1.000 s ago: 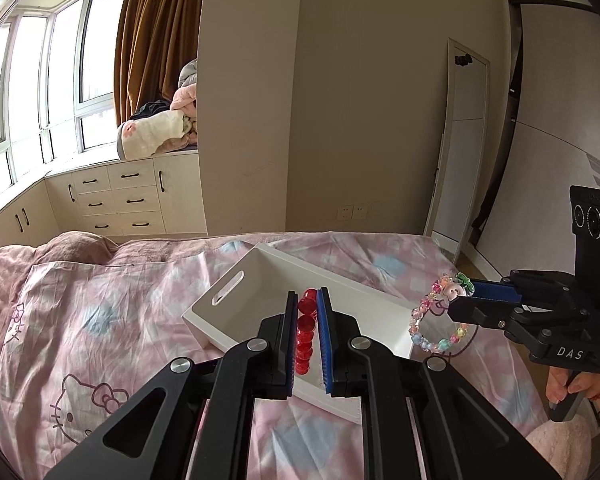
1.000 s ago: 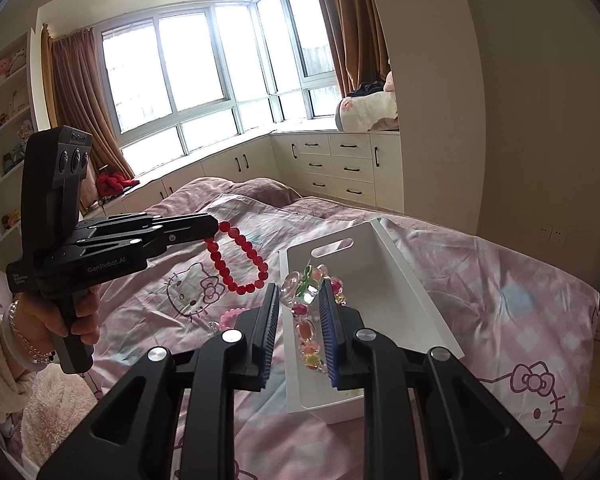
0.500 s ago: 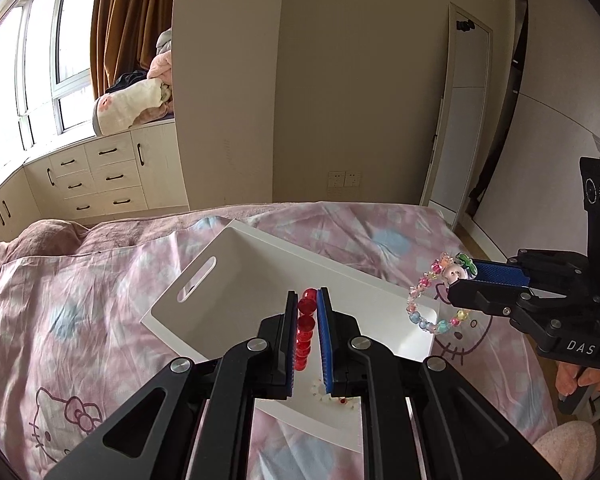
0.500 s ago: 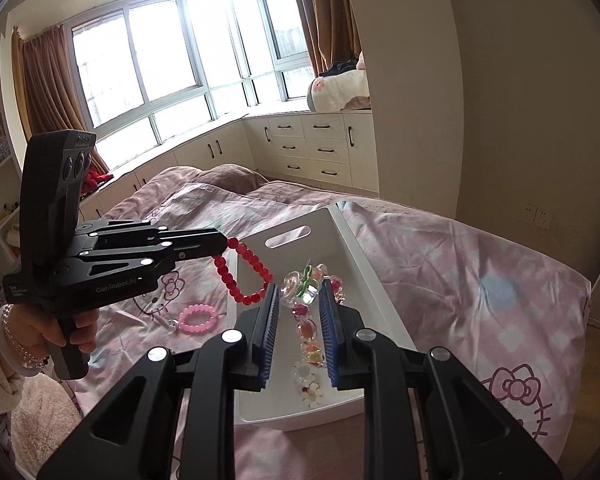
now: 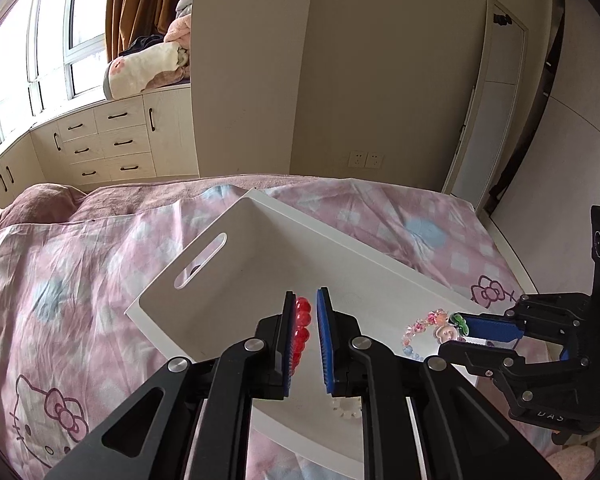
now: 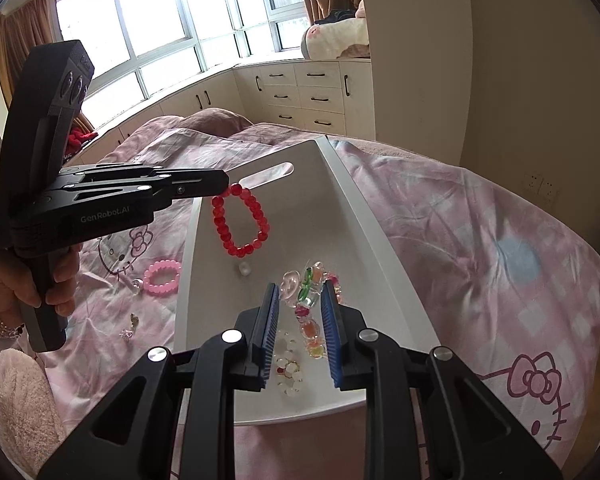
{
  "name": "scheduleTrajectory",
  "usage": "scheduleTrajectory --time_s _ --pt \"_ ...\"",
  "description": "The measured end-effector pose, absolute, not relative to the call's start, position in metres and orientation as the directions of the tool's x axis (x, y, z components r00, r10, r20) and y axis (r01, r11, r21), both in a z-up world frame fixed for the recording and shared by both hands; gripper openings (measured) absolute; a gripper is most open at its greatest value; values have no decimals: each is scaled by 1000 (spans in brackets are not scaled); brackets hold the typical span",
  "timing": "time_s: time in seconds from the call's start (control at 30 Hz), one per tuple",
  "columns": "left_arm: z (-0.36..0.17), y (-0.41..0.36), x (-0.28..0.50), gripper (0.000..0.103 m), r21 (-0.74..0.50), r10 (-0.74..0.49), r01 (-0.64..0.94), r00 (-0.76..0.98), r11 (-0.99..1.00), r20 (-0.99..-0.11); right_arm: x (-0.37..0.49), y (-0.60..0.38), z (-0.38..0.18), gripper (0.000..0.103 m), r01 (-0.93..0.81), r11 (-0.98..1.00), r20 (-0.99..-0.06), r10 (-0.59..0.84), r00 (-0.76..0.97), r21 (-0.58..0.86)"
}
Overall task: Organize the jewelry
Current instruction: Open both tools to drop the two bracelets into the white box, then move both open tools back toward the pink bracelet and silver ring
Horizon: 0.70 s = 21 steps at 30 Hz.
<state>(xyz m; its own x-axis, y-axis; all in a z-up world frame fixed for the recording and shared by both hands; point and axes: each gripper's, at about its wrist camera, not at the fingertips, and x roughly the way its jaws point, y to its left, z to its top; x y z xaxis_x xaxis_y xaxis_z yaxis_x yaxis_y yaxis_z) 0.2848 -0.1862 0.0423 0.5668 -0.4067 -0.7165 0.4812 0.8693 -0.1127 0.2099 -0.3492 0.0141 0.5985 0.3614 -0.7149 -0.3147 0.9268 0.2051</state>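
left gripper (image 5: 305, 338), fingers opening, red bead bracelet (image 6: 240, 220) hanging between them over the white tray (image 6: 352, 208); right gripper (image 6: 300, 320) clamps the multicoloured charm bracelet (image 6: 308, 304). risk: elastic beads bounce out onto the bed (image 6: 480, 240).

Pink Hello Kitty bedspread (image 5: 80, 280), drawers (image 6: 312, 96), curtains (image 5: 148, 0)

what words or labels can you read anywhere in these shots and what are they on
"GenRobot.AI": on the side of the left gripper, seen from the right wrist.
"DAS": on the body of the right gripper, seen from the left wrist, partly cut off.
Small white print at the left gripper's rear edge: too small to read.
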Motion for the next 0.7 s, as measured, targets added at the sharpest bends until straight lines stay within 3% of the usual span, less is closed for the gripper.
scheduleTrajectory --time_s 0.03,0.1,0.13,0.33,0.43,0.6,0.7 --pt "39 -187 287 34 -115 -400 472 565 874 -722 212 -349 12 24 -312 927 -718 360 596 206" --pt "34 -186 290 49 -123 -392 451 572 884 -720 213 -349 10 44 -305 931 -720 351 599 200" --pt "33 -185 290 50 -134 -398 445 575 885 -715 211 -349 11 59 -306 933 -712 347 611 192" --pt "28 -176 288 67 -128 -390 432 600 893 -699 208 -340 14 71 -337 934 -701 320 638 119" --pt "28 -167 284 83 -131 -388 422 608 897 -693 205 -335 15 80 -354 930 -689 321 650 100" --pt "33 -134 274 91 -179 -400 386 628 905 -667 193 -321 21 98 -369 927 -667 319 673 70" --pt "40 -108 266 93 -162 -367 350 669 923 -646 185 -307 24 98 -374 927 -666 292 687 21"
